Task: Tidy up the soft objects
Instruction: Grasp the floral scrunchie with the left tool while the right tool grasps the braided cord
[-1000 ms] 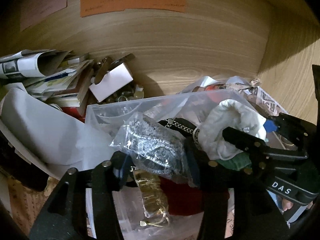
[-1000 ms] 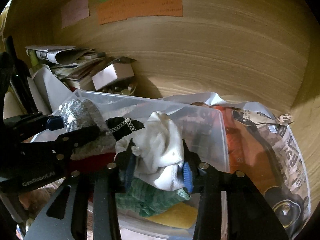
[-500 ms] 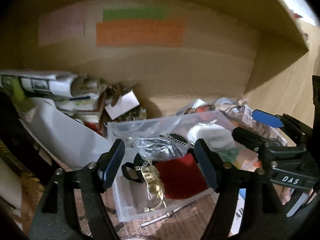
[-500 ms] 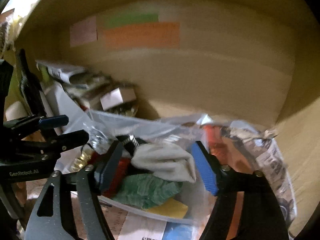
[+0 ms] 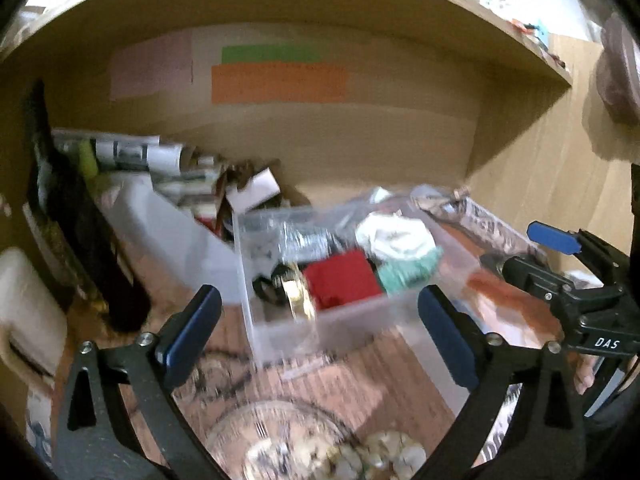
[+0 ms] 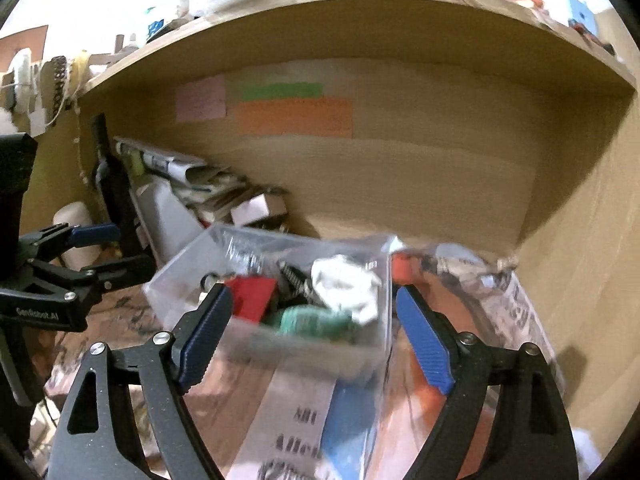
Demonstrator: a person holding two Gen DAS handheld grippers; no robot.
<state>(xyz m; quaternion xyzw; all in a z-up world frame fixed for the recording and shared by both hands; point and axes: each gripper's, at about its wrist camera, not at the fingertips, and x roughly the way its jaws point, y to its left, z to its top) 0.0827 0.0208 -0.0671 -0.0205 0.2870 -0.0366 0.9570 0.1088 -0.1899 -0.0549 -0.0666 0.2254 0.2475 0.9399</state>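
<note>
Clear plastic bin (image 5: pixel 320 320) at twelve o'clock already holds the white cloth (image 5: pixel 394 236), red cloth (image 5: pixel 340 278) and green cloth (image 5: pixel 408 270); left tool (image 5: pixel 320 336) and right tool (image 6: pixel 316 340) hang released and empty, so sorting looks nearly finished.

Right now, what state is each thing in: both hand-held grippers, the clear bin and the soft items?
Left hand-held gripper: open, empty.
Right hand-held gripper: open, empty.
Clear plastic bin: lidless, filled.
White crumpled cloth: in bin, on top.
Green knitted cloth: in bin.
Red folded cloth: in bin.
</note>
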